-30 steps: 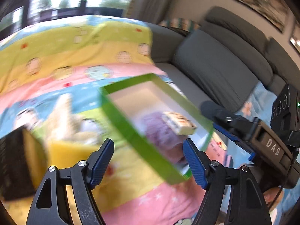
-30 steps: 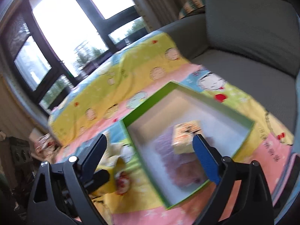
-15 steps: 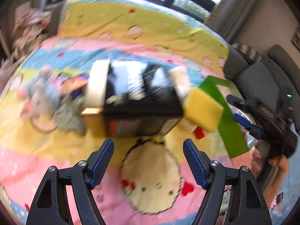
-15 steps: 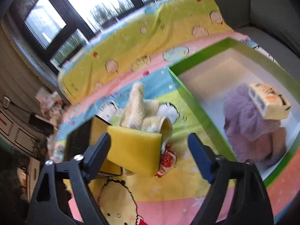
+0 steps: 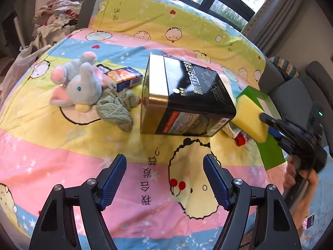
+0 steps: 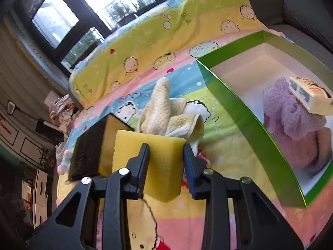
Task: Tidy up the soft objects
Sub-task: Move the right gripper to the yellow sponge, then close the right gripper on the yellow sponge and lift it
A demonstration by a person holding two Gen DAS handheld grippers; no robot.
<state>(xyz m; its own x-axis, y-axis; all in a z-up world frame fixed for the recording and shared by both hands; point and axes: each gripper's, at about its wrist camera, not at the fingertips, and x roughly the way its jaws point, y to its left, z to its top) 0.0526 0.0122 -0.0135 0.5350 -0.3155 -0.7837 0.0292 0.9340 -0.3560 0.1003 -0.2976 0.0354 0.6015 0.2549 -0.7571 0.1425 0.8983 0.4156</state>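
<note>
My right gripper [image 6: 165, 162] is shut on a yellow sponge [image 6: 149, 152], held just above the bedspread left of the green box [image 6: 239, 112]. The sponge [image 5: 249, 118] and right gripper [image 5: 268, 125] also show at the right of the left wrist view. The box holds a purple mesh puff [image 6: 291, 112], a brown cloth and a small carton [image 6: 310, 98]. A cream towel [image 6: 164, 110] lies behind the sponge. My left gripper [image 5: 165, 179] is open and empty over the bedspread, short of a black tin [image 5: 185, 95]. A grey plush elephant [image 5: 81, 83] and a green cloth [image 5: 116, 106] lie at the left.
A small blue and orange carton [image 5: 124, 77] lies beside the elephant. The black tin [image 6: 89, 145] stands just left of the sponge. A clothes pile [image 5: 56, 18] sits past the bed's far left. A grey sofa [image 6: 308, 6] runs behind the green box.
The right gripper has closed on the yellow sponge, which it only framed before. The left gripper has swung left from the green box and now faces the tin and plush elephant.
</note>
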